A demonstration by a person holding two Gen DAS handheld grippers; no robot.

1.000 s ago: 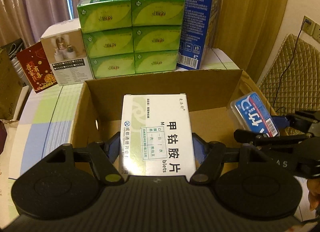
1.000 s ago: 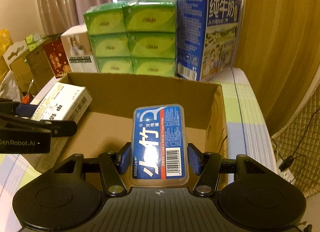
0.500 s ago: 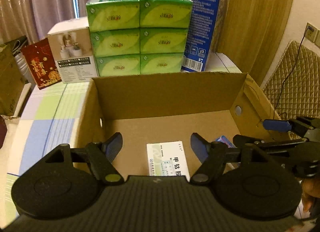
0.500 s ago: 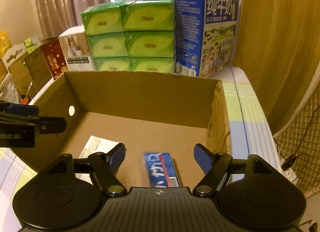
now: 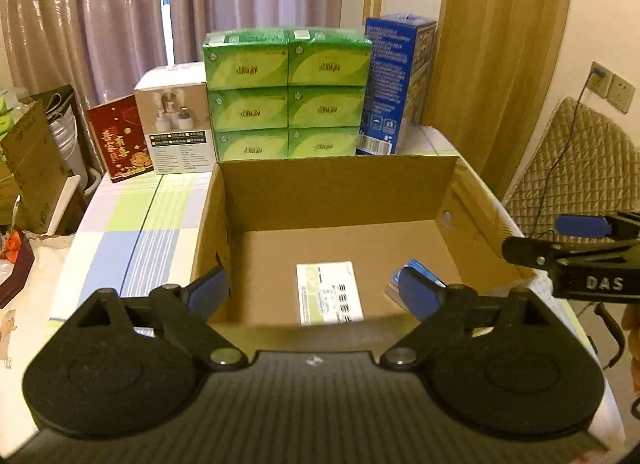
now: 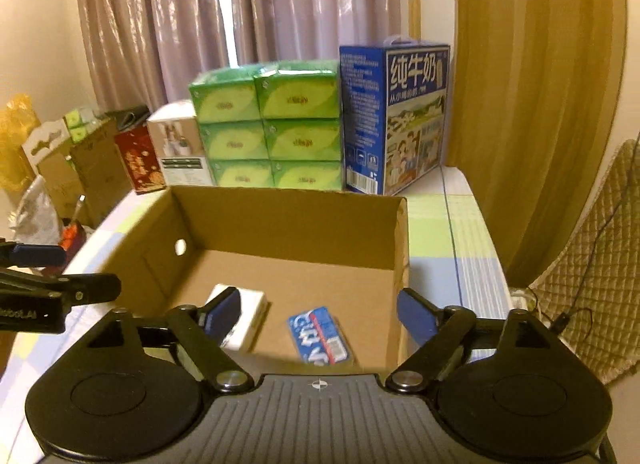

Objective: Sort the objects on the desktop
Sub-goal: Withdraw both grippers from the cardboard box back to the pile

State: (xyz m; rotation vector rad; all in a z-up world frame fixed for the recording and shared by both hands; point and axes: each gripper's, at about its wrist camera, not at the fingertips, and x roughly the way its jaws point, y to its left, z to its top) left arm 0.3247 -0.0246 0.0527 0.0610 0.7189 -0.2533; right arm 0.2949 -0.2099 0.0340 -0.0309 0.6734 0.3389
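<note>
I judge the sorting well along: the white medicine box [image 5: 329, 293] and the blue floss case [image 6: 321, 336] both lie flat on the cardboard box [image 5: 340, 187] floor, medicine at nine o'clock of the floss. My left tongs [image 5: 314, 296] and right tongs [image 6: 319, 314] are opening, nothing between them. Only the right view shows the floss case whole; only the left shows the medicine box unobstructed.

Cardboard box [image 5: 340, 187] open above; green packs [image 5: 286, 93] wall behind.
</note>
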